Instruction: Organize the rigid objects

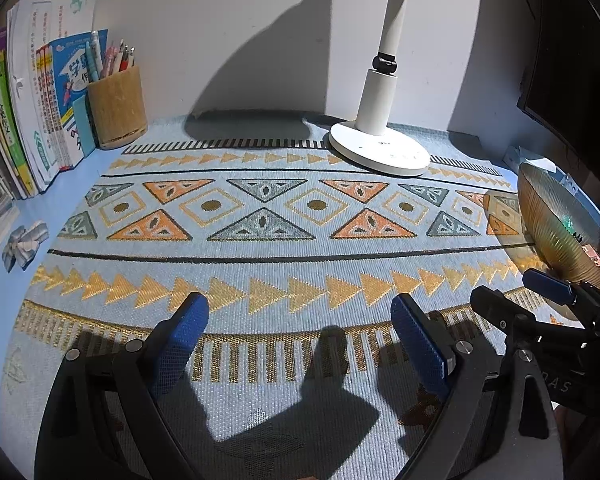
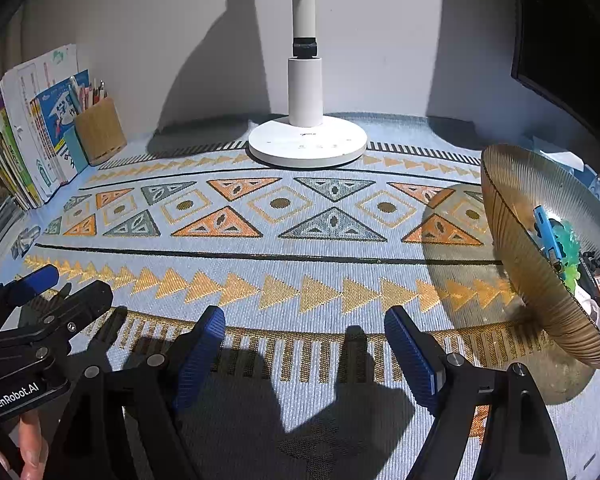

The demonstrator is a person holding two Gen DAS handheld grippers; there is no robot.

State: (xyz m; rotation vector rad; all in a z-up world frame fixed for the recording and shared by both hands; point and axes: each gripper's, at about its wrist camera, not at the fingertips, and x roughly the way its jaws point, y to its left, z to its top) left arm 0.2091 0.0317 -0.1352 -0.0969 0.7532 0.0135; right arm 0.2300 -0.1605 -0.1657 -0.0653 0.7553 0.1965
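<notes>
A ribbed amber glass bowl [image 2: 512,240] stands on the patterned mat at the right, with small items in it: a blue piece [image 2: 546,232], a green piece [image 2: 568,246]. The bowl's wall [image 1: 548,224] also shows at the right edge of the left wrist view. A small crumpled silver-white object [image 1: 24,244] lies at the far left of the desk. My left gripper [image 1: 300,320] hovers open over the mat's near part, nothing between its blue pads. Beside it, just left of the bowl, my right gripper [image 2: 306,336] is open and empty as well.
A white lamp base [image 2: 308,140] stands at the back middle. A wooden pen holder [image 1: 118,108] and a row of upright books [image 1: 32,100] fill the back left corner. A dark monitor [image 1: 572,80] hangs at the right. The woven mat [image 1: 260,216] covers the desk.
</notes>
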